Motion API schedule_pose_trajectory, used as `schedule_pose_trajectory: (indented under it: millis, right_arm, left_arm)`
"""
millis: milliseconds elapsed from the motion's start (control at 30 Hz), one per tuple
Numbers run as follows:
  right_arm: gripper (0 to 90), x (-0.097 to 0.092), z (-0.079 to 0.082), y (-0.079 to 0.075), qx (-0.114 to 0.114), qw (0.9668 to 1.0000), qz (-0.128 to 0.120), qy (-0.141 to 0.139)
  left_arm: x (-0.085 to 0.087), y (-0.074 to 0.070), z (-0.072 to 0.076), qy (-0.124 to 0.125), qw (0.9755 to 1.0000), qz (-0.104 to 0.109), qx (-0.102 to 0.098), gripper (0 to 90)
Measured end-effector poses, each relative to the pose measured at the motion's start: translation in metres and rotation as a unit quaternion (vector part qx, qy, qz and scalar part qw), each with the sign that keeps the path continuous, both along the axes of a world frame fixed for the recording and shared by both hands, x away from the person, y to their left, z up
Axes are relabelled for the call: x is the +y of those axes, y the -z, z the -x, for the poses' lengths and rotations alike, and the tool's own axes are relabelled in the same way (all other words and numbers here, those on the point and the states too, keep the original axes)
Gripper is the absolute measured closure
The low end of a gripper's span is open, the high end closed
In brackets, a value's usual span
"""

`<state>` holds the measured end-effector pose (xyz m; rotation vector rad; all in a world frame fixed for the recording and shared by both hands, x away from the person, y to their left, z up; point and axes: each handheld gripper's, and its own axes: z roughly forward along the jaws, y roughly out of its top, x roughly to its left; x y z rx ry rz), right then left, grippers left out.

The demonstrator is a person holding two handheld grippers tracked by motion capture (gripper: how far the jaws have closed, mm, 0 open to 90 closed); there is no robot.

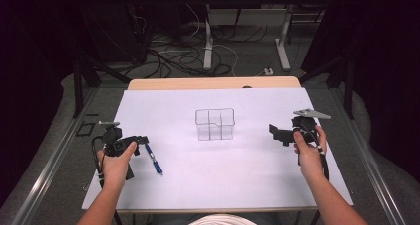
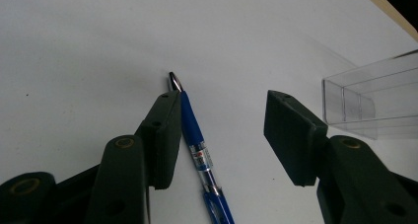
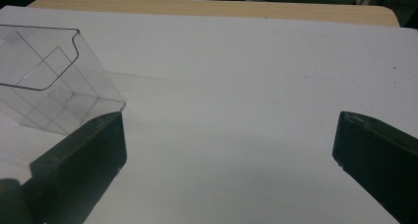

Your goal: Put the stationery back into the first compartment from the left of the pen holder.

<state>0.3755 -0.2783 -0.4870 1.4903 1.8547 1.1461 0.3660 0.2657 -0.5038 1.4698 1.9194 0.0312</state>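
Your left gripper (image 1: 140,140) sits low over the white table cover (image 1: 237,175), near its left edge, with your left hand (image 1: 116,163) wrapped around its body. Its jaws stand partly spread around the blue pen (image 1: 153,159), which lies flat on the cover. In the left gripper view the pen (image 2: 197,145) rests against the inner face of the left-hand jaw, metal tip poking out just past that jaw's end, clear barrel section and blue grip running back toward the bottom of the frame. The right-hand jaw stands well apart from the pen, bare cover showing between them, so nothing is pinched: one pad touching, the other off. From above, the pen slants away from your gripper toward the near edge, its lower end free on the cover. Your right gripper (image 1: 278,133) is held above the right side of the table, jaws pointing inward toward the middle, grey three-cornered plate on top, your right hand (image 1: 308,146) behind it. Its jaws are spread wide with only white cover between them; in the right gripper view (image 3: 229,150) they stand at the far left and far right of the frame. The clear plastic organiser (image 1: 214,124) stands upright at the table's centre, between your two grippers and well apart from both, with inner dividers visible. In the right gripper view the organiser (image 3: 54,86) sits just beyond the left-hand jaw. In the left gripper view one of its corners (image 2: 374,100) shows at the right edge.
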Motion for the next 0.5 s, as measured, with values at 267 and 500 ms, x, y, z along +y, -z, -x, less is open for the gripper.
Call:
schedule_pose_trajectory:
  millis: [267, 500]
  right_arm:
    - [0.0, 0.000, 0.000, 0.000, 0.002, 1.0000, 0.001, -0.001]
    - [0.0, 0.001, -0.001, 0.000, 0.003, 1.0000, 0.001, -0.001]
  left_arm:
    - [0.003, 0.007, -0.003, -0.005, 0.9997, 0.017, 0.020, 50.7]
    - [0.005, 0.013, -0.006, -0.019, 0.9990, 0.026, 0.029, 53.3]
